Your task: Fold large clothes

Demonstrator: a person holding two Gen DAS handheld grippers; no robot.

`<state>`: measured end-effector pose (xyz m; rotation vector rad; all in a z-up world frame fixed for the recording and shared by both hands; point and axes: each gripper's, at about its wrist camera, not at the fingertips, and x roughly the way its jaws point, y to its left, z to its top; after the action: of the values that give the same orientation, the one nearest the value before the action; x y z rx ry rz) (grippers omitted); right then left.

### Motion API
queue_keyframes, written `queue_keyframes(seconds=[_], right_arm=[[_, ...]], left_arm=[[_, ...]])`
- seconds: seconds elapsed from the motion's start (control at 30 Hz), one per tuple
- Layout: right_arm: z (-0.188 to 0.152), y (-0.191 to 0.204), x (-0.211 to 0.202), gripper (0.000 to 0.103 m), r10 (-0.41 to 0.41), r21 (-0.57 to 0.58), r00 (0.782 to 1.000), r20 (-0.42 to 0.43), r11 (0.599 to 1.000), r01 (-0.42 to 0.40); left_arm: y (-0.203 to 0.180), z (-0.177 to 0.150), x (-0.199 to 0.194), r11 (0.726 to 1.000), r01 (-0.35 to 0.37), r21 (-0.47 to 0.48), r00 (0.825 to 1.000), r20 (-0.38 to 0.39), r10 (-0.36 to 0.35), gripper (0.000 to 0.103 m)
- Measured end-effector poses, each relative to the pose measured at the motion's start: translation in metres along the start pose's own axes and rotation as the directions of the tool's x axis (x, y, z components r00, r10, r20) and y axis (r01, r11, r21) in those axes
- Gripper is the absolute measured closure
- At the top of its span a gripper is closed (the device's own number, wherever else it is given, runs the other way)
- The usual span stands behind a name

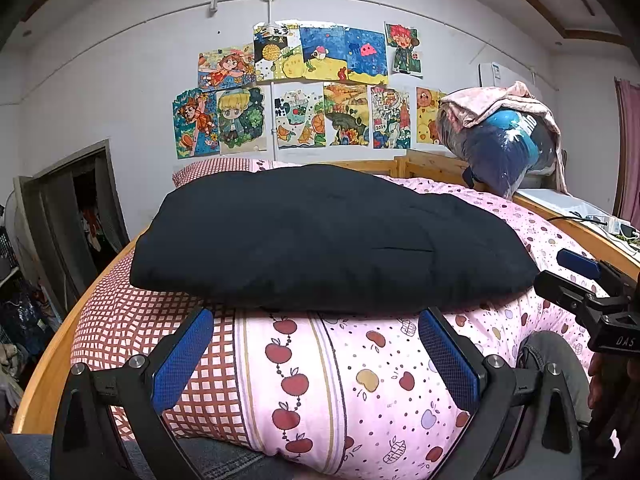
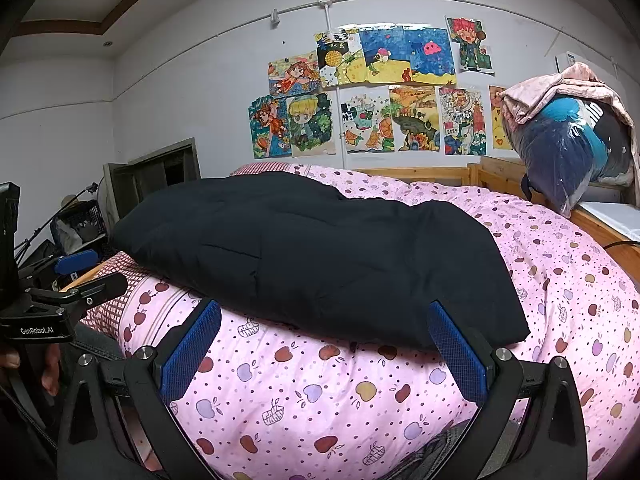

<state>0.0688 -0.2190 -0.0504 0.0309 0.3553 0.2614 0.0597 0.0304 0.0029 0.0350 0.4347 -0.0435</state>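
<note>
left gripper spread wide, gripping nothing, its blue mesh-textured pads hanging over the quilt. right gripper equally agape and empty, pads just short of the garment's near edge. ahead, the black garment sits folded into a puffy, quilted slab, soft and matte, resting on the pink apple-print quilt. the left view picks up a red checked panel of bedding and the wooden bed rail. the right view shows a hand beneath the other tool. drawings paper the wall; a glossy plastic-wrapped bundle sits far right.
</note>
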Motion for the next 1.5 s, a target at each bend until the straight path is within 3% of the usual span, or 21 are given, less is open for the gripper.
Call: queue_keyframes(seconds=[1.37,1.5], right_arm=[[-0.0040,0.0029,0.0001,0.002,0.004,0.003,1.000,-0.006,1.000,-0.004],[-0.0039,0.0027,0.0001,0.002,0.004,0.005,1.000,-0.007,1.000,-0.004]], left_arm=[[-0.0029,-0.0026,0.0011,1.000,0.008,0.010,1.000,-0.010,-0.008,0.000],[-0.0063,-0.0076,0.0010,0.999,-0.024,0.031,1.000,-0.011,0.024,0.000]])
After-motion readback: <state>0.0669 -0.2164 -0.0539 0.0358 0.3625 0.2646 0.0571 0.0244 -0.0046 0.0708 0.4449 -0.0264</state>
